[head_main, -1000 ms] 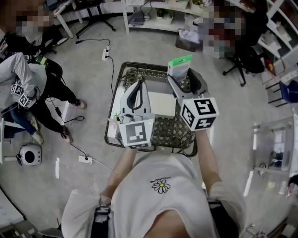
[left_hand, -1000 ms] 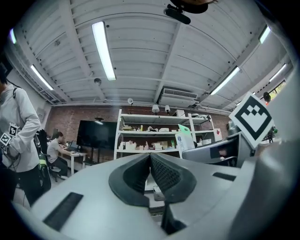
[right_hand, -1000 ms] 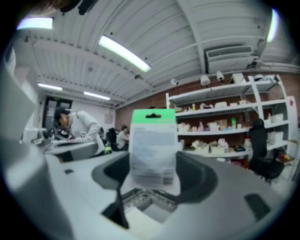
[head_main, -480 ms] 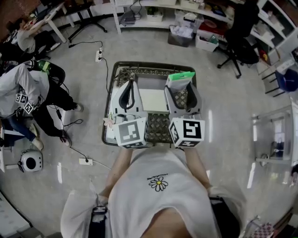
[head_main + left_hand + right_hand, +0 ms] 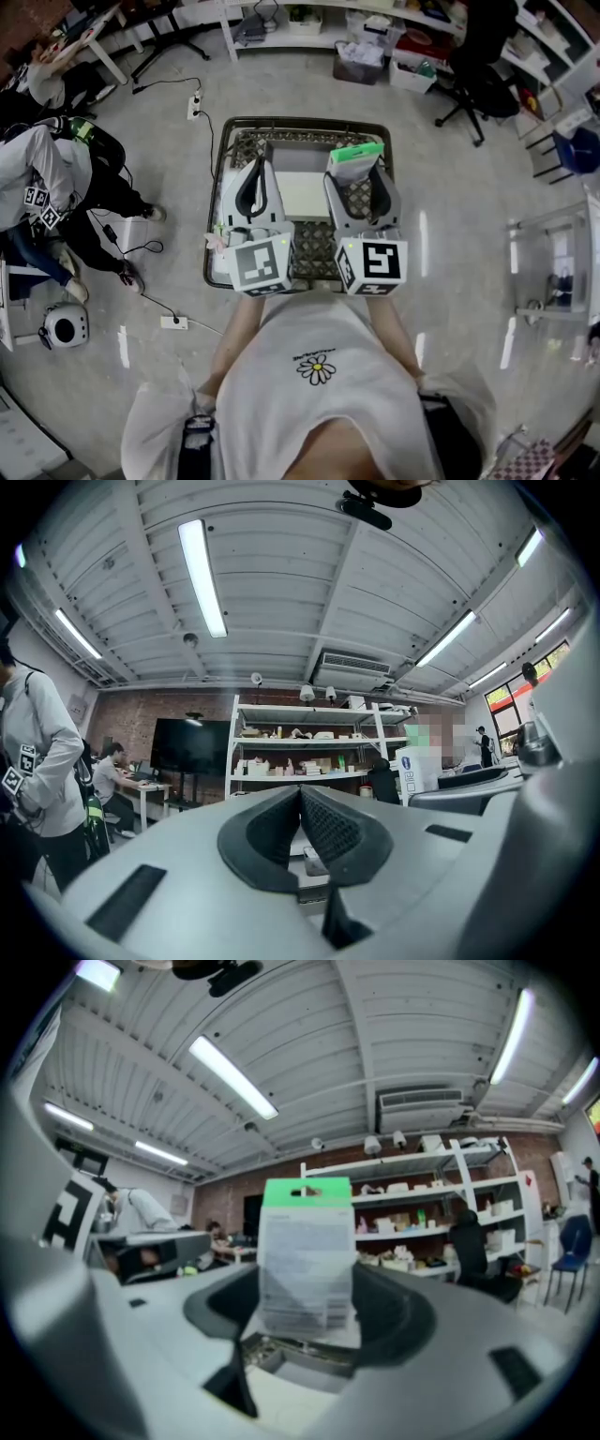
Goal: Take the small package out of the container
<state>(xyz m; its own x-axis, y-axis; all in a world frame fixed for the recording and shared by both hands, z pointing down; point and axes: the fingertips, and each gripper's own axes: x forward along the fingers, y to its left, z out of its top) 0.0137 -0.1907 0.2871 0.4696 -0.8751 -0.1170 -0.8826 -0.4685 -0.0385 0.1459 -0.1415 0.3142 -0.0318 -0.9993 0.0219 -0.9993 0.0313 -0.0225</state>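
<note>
A dark wire basket stands on the floor in front of me, with a white flat box lying in it. The small package, clear with a green top, is held upright above the basket's right side, and my right gripper is shut on it. In the right gripper view the package stands between the two dark pads. My left gripper hovers over the basket's left side. Its pads are pressed together with nothing between them in the left gripper view.
A person in grey crouches at the left beside a power strip and cables. Another power strip lies near my left side. Shelves line the back wall, and an office chair stands at the right.
The right gripper, still holding the package, has come down and leftward, closer to the left gripper. The left gripper has barely shifted and stays shut.
</note>
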